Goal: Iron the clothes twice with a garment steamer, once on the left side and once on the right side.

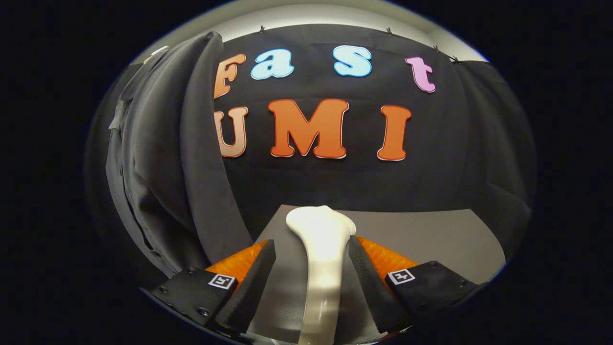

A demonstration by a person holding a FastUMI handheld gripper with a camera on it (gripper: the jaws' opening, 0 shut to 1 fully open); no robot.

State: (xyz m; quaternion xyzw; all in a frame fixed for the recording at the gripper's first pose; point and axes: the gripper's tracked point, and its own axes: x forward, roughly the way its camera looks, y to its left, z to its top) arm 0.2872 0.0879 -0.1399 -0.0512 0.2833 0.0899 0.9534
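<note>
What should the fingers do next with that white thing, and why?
Probably squeeze shut first. The glossy white steamer handle stands between the black padded fingers, touching the right one while a gap shows on the left. The hanging dark grey garment waits beyond, to their left.
</note>
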